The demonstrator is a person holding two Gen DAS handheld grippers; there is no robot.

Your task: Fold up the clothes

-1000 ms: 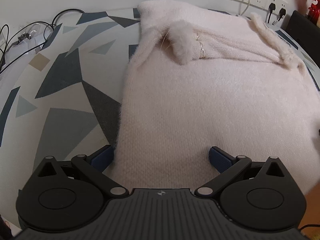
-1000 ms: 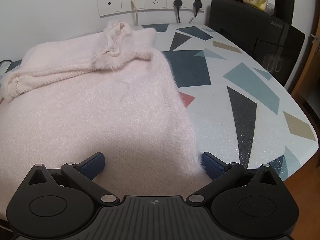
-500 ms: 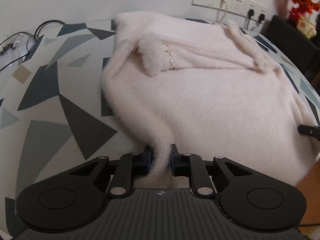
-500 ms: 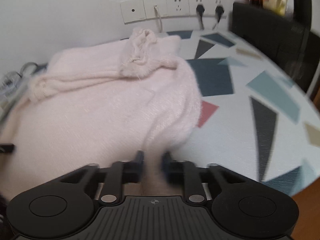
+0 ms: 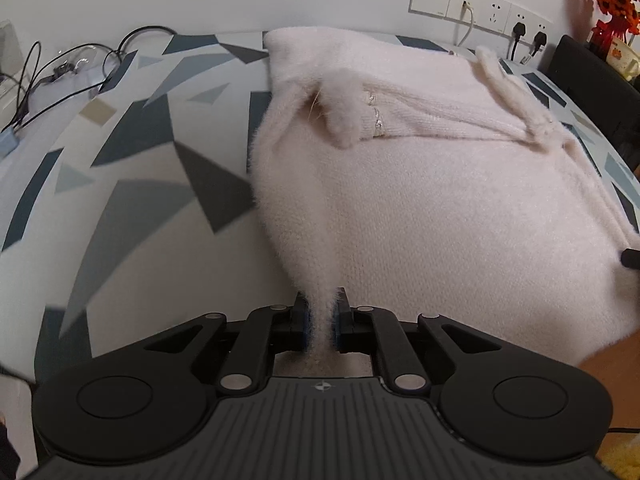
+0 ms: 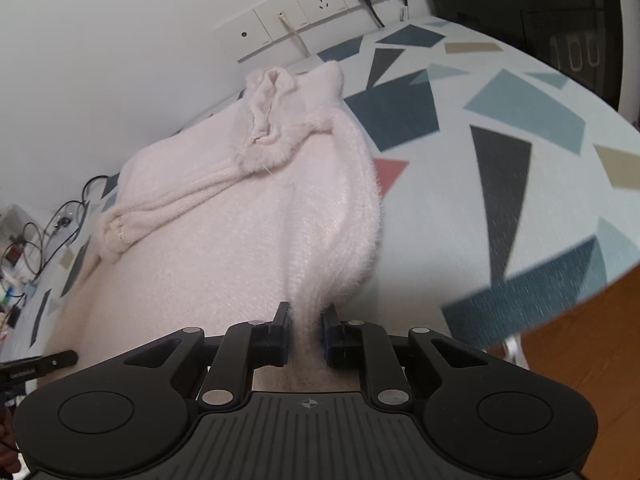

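The table (image 5: 132, 168), patterned with grey and blue shapes, is carrying a pink fuzzy sweater (image 5: 420, 208) that is lying spread across its middle, sleeves folded over the far part near the wall sockets (image 5: 480, 12). The left claw (image 5: 322, 322) is pinching the sweater's near left corner, fabric pulling up into a taut ridge. The right claw (image 6: 306, 334) is gripping the near right corner likewise, lifting it off the table. Loose cables (image 5: 60, 68) are lying at far left.
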